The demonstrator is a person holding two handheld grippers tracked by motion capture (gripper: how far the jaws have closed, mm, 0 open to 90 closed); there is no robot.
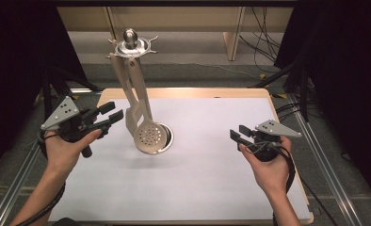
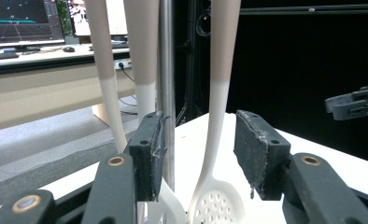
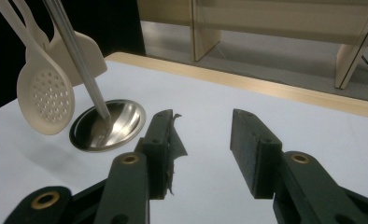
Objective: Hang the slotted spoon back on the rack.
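Left tool (image 2: 198, 158) gapes open, empty, around the skimmer (image 2: 215, 140) handle beside the pole (image 2: 167, 93); clamping crooked could swing it off. Right tool (image 3: 198, 154) open, empty.

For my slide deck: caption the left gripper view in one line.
Open left hand-held gripper lines its jaws up on the handle of a perforated skimmer spoon hanging beside the utensil stand's steel pole.
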